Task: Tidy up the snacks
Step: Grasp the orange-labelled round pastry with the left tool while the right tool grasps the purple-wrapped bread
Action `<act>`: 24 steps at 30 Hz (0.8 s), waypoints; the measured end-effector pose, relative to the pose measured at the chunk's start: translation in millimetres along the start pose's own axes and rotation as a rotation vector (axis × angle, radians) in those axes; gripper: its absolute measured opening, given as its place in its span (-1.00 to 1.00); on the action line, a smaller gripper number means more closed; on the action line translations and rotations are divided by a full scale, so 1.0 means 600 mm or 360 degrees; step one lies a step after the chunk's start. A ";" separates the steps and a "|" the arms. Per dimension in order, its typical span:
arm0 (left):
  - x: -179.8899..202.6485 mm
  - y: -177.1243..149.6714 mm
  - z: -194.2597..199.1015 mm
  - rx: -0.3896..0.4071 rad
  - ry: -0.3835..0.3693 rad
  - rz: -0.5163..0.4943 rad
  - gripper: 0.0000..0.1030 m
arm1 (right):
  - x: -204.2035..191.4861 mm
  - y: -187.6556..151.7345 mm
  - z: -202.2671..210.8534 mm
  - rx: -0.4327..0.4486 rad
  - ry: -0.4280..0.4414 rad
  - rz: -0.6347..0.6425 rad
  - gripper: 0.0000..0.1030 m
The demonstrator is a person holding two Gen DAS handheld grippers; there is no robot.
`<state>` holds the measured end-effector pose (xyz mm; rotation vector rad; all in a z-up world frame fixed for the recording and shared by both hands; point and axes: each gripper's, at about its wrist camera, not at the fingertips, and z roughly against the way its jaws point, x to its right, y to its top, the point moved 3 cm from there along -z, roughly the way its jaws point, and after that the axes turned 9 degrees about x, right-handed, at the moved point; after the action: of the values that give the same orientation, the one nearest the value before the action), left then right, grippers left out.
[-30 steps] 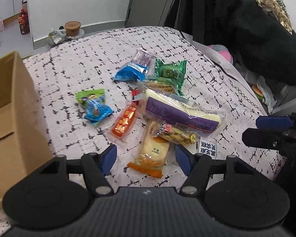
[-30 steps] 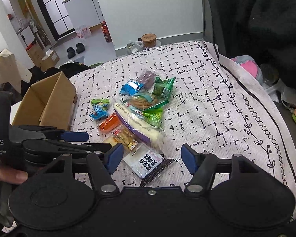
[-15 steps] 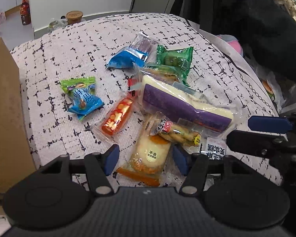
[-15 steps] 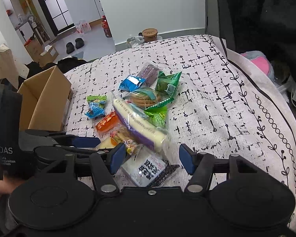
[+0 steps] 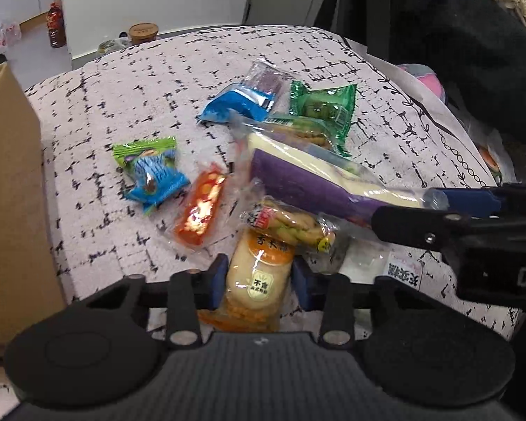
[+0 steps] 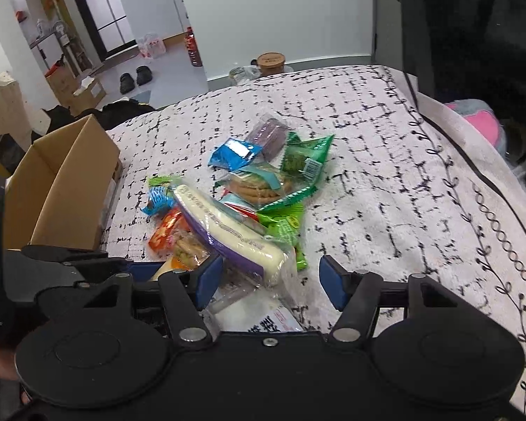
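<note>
Now my left tongs (image 5: 257, 282) narrow around orange-capped cake packet (image 5: 257, 273) at near edge of snack pile (image 5: 284, 161); contact unclear. Right tongs (image 6: 271, 280) wide, empty. Next: lift, carry to cardboard box (image 5: 10, 189) left of pile.

White black-flecked cloth-covered surface (image 6: 385, 161) under snack packets (image 5: 263, 182) and cardboard box (image 6: 63, 189)

Two grippers: left gripper (image 5: 258, 282), right gripper (image 6: 270, 279). One cardboard box (image 5: 8, 189). Roughly a dozen snack packets, partly overlapping, exact total unclear: one long purple-and-white packet (image 5: 308, 179), one orange rice cracker packet (image 5: 257, 277), one red-orange packet (image 5: 201, 210), one blue-and-green candy packet (image 5: 150, 172), one blue packet (image 5: 236, 105), green packets (image 6: 307, 161), at least three. One bottle (image 5: 56, 28). One lidded jar (image 5: 142, 33). One pair of slippers (image 6: 135, 77).
</note>
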<state>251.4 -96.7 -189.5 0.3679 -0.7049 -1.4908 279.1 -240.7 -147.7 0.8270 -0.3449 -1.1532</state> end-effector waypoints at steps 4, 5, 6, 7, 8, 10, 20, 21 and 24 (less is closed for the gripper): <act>-0.010 -0.002 0.009 0.0001 0.0033 0.0041 -0.33 | -0.008 0.003 -0.014 0.0015 0.0039 0.0017 0.18; -0.012 -0.003 0.012 0.0003 0.0033 0.0051 -0.34 | -0.012 0.004 -0.016 0.0024 0.0050 0.0027 0.18; -0.014 -0.003 0.014 0.0004 0.0028 0.0066 -0.34 | -0.015 0.005 -0.019 0.0031 0.0059 0.0037 0.18; -0.016 -0.004 0.016 0.0007 0.0019 0.0084 -0.34 | -0.018 0.008 -0.022 0.0036 0.0071 0.0047 0.18; -0.018 -0.005 0.018 0.0010 0.0013 0.0096 -0.35 | -0.019 0.009 -0.024 0.0042 0.0082 0.0054 0.18; -0.020 -0.007 0.019 0.0011 0.0014 0.0101 -0.35 | -0.023 0.013 -0.028 0.0053 0.0105 0.0071 0.18; -0.029 -0.008 0.015 0.0008 -0.0003 0.0176 -0.35 | -0.014 0.013 -0.054 0.0066 0.0125 0.0019 -0.15; -0.029 -0.008 0.015 0.0008 -0.0003 0.0182 -0.35 | -0.013 0.012 -0.052 0.0064 0.0138 0.0003 -0.21; -0.031 -0.008 0.015 0.0009 -0.0007 0.0196 -0.35 | -0.009 0.011 -0.043 0.0063 0.0183 -0.0022 -0.39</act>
<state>243.5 -77.2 -189.5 0.3200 -0.7230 -1.3736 297.8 -224.6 -158.9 0.9276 -0.2681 -1.1096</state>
